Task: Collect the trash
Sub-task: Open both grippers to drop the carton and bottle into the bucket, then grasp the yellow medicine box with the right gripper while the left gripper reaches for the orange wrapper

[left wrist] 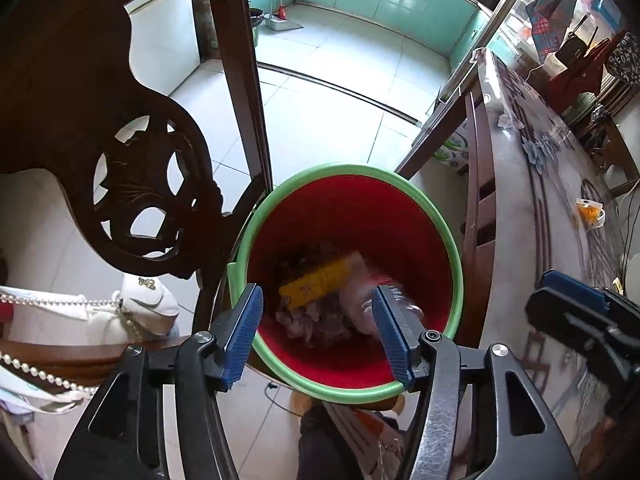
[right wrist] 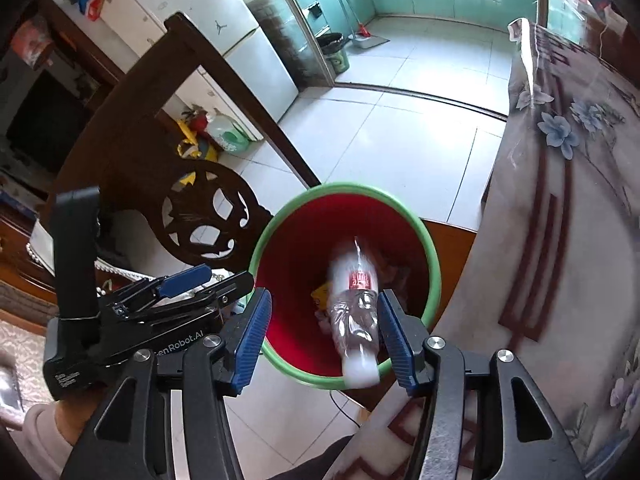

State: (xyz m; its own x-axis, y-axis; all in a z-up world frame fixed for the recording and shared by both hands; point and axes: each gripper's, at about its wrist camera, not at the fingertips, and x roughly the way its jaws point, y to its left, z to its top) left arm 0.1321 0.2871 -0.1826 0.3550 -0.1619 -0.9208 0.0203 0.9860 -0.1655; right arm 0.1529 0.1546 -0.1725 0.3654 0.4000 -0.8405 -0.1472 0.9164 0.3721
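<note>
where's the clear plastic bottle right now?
In the right wrist view the clear plastic bottle is blurred over the green-rimmed red bin, against the open right claw's right finger, apparently dropping in.

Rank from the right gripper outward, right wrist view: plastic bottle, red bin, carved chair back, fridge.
1. plastic bottle, between the open right gripper fingers, over the bin
2. red bin, just below
3. carved chair back, left
4. fridge, far upper left

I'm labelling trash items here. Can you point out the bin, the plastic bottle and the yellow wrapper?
bin (right wrist: 280, 216): right wrist view, green rim.
plastic bottle (right wrist: 356, 320): right wrist view, clear body.
yellow wrapper (left wrist: 316, 284): left wrist view, its middle.
</note>
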